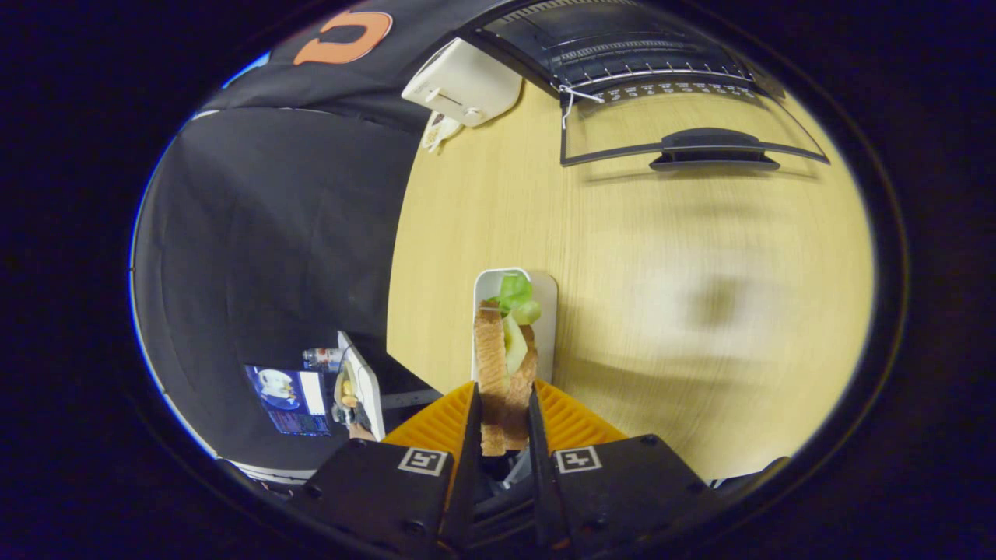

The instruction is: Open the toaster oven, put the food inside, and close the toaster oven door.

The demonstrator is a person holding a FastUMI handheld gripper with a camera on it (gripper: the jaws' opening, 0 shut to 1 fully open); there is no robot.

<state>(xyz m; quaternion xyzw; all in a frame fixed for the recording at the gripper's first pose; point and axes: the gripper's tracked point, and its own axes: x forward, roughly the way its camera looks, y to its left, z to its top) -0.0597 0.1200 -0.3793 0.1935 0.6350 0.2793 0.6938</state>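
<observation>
White pop-up toaster (pixel 462 84) on light wooden table (pixel 661 272), white plate (pixel 545 311), lit screen (pixel 289 398) beside the table

the gripper view rides just behind the fingers (pixel 465 420), high over the pale wooden surface (pixel 638 295), looking steeply down and forward toward the toaster oven (pixel 622 47) well beyond them.

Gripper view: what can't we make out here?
- Sandwich, gripper view: its near end sits between the fingers of the gripper, which cover its sides.
- Toaster oven, gripper view: door is down, but the cavity is dark and cut by the edge.
- Table, gripper view: motion blur smears the wood.
- White tray, gripper view: the sandwich covers most of it.
</observation>
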